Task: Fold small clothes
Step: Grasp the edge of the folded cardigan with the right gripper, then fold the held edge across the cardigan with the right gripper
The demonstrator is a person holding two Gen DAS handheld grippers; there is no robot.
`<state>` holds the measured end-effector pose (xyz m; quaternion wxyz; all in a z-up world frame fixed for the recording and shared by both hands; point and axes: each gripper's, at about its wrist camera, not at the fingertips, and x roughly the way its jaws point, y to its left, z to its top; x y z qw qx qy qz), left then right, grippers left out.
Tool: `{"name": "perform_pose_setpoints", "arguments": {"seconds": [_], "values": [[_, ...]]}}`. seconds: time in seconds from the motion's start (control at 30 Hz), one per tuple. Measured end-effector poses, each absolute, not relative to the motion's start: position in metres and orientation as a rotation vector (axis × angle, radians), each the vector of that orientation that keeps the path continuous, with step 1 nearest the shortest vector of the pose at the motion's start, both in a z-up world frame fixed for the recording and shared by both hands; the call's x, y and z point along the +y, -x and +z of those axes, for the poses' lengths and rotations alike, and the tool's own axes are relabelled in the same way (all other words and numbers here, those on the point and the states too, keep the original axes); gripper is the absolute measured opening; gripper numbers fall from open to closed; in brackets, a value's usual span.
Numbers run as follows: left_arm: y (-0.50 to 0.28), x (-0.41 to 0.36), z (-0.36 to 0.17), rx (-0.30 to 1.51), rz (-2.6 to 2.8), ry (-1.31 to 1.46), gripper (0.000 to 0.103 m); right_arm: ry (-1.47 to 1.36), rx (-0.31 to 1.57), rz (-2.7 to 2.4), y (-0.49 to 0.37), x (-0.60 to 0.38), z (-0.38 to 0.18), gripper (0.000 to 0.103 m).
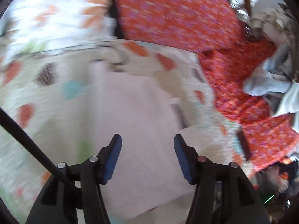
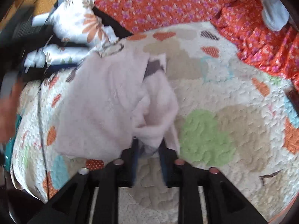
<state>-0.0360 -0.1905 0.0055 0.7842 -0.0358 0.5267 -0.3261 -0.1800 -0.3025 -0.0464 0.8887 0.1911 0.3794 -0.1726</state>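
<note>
Right wrist view shows one pale pink garment [image 2: 104, 108] lying bunched on the patchwork quilt [image 2: 224, 112], its lower edge hanging between the fingers of the right gripper [image 2: 149, 145]; blur hides whether the pads press it, so I cannot tell if it is gripped. Left wrist view shows the same single garment [image 1: 138, 112] spread flat under the left gripper [image 1: 147, 143], whose two blue pads [image 1: 114, 158] stand parted with nothing between them. Beyond the quilt lie one orange floral cloth [image 2: 168, 5], one white flower-printed pillow [image 2: 82, 18], and a light blue garment [image 1: 265, 82] on that cloth.
</note>
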Motion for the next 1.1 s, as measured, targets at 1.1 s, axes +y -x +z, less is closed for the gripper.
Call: {"name": "perform_pose_setpoints", "arguments": {"seconds": [1.1], "values": [[0.08, -0.162, -0.085, 1.214, -0.566, -0.106, 0.058, -0.293, 0.875, -0.409, 0.021, -0.373, -0.062, 0.015]]}}
